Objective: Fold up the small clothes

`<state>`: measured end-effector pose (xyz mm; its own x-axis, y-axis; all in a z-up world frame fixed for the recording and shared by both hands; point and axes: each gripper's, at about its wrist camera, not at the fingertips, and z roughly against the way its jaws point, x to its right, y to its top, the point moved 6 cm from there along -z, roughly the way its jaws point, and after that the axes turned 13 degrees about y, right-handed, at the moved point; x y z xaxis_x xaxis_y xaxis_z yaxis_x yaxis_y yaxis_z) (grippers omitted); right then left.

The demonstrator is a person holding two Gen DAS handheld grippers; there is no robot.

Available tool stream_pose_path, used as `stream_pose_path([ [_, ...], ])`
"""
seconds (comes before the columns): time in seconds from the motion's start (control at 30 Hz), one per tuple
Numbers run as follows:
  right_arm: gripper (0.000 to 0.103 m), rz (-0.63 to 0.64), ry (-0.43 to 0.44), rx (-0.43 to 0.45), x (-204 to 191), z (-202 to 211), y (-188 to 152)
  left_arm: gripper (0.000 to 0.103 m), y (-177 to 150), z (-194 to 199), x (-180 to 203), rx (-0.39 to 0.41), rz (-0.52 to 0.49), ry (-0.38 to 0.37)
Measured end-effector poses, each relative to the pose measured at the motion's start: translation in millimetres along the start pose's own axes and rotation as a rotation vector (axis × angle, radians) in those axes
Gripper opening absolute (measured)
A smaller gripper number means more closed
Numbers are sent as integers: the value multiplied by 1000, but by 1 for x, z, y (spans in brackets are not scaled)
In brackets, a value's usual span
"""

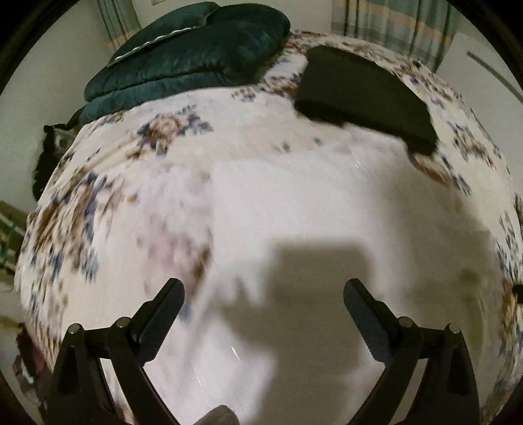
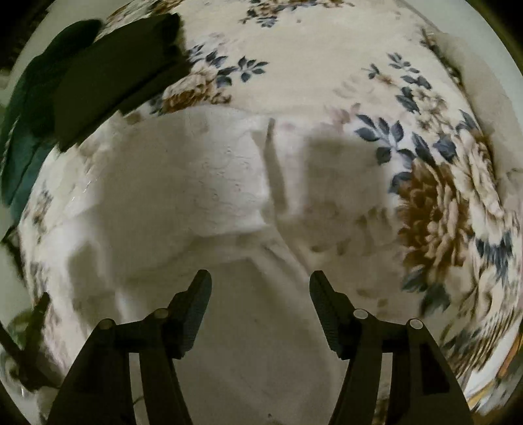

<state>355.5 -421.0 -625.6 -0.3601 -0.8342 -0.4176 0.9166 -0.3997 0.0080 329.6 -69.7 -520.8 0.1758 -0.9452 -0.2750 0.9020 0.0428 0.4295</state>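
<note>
A white garment [image 2: 183, 183] with a faint embossed pattern lies partly folded on the floral bedspread [image 2: 327, 49], one flap laid over the rest. In the left wrist view the same white garment [image 1: 294, 202] is blurred. My right gripper [image 2: 260, 281] hangs above the white garment, pointing down, its jaws apart with nothing between them. My left gripper [image 1: 264, 289] is open too, above the garment, and holds nothing. A black folded garment [image 1: 362, 94] lies farther back on the bed, also visible as the black folded garment [image 2: 114, 78] at the upper left in the right wrist view.
A dark green quilted cushion [image 1: 193, 55] sits at the far left end of the bed. Striped curtains [image 1: 392, 26] hang behind. The bedspread [image 1: 81, 212] drops off at the left edge, with dark items [image 1: 45, 157] beyond it.
</note>
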Motion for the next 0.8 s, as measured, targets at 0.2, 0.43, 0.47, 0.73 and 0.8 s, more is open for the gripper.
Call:
stream_pose_path([
  [0.2,64,103,35,-174,70,32,-11,99,-104,59,101,-186,-35,-49],
  [0.43,64,140,44,-264,144,45,5,99,-217,82,232,-337,-169,-173],
  [0.47,64,138,76,-259,146,43,15,99,-227,83,248,-331,-197,-175],
  [0.73,64,63,438,-270,97,-21,118,26,-235,56,279,-276,-243,-41],
  [0.8,64,39,498,-286,77,-47,143,11,-225,59,267,-252,-201,-29],
])
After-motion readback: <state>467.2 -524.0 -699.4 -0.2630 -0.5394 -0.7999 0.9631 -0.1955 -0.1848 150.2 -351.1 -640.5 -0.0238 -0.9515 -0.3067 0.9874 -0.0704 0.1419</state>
